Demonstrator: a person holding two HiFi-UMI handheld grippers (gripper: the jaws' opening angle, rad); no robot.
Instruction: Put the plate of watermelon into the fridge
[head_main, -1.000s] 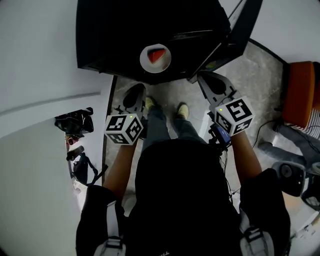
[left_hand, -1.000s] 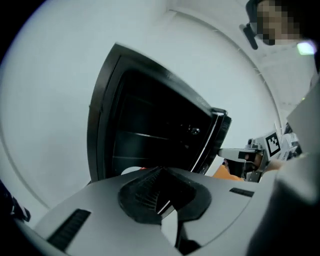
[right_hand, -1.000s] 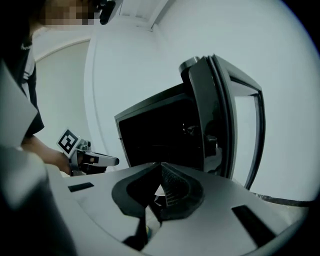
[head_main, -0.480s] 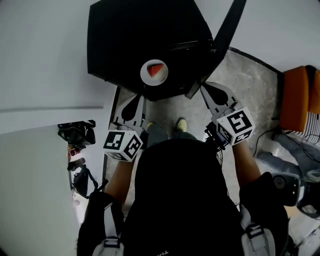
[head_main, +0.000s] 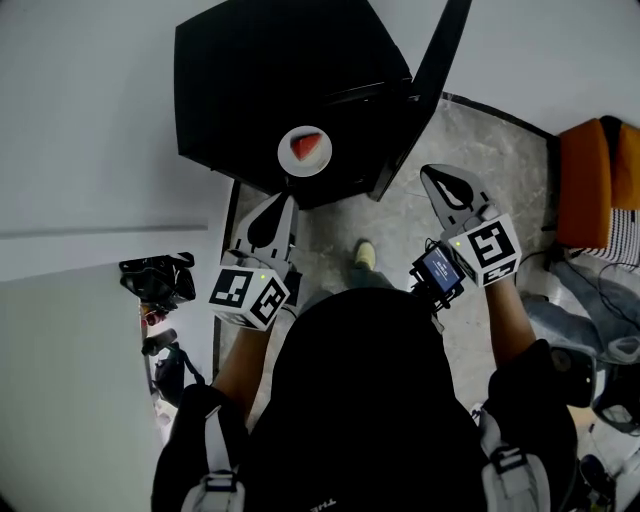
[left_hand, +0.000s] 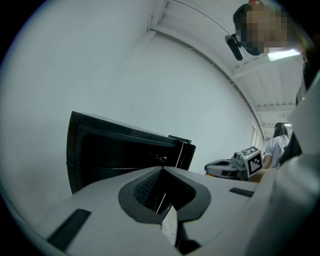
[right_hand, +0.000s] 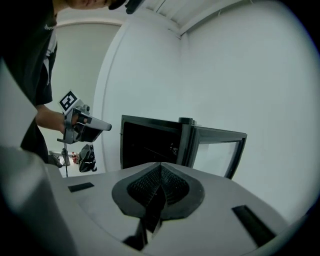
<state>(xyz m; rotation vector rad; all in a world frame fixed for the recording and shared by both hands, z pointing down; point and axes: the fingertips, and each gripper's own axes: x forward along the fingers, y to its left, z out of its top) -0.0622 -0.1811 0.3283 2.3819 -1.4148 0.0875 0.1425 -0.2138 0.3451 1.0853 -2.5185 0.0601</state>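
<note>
A white plate (head_main: 304, 150) with a red watermelon wedge (head_main: 309, 146) rests just inside the open black fridge (head_main: 270, 80). Neither gripper holds it. My left gripper (head_main: 286, 200) hangs below the fridge's front, shut and empty, and in its own view its jaws (left_hand: 161, 169) meet, pointing at the fridge (left_hand: 120, 150). My right gripper (head_main: 430, 172) is off to the right near the open door (head_main: 435, 70), also shut with nothing in it. Its jaws (right_hand: 160, 164) are together, facing the fridge opening (right_hand: 150, 142) and the glass door (right_hand: 217, 147).
A white wall runs along the left of the fridge. Speckled grey floor (head_main: 480, 140) lies in front. An orange seat (head_main: 590, 185) stands at the far right, and dark bags (head_main: 155, 280) lie on the floor at the left. The person's foot (head_main: 366, 253) is below the fridge.
Both grippers have drawn back from the fridge, the right one swinging out to the right. The plate stays in the fridge. One foot has gone out of sight.
</note>
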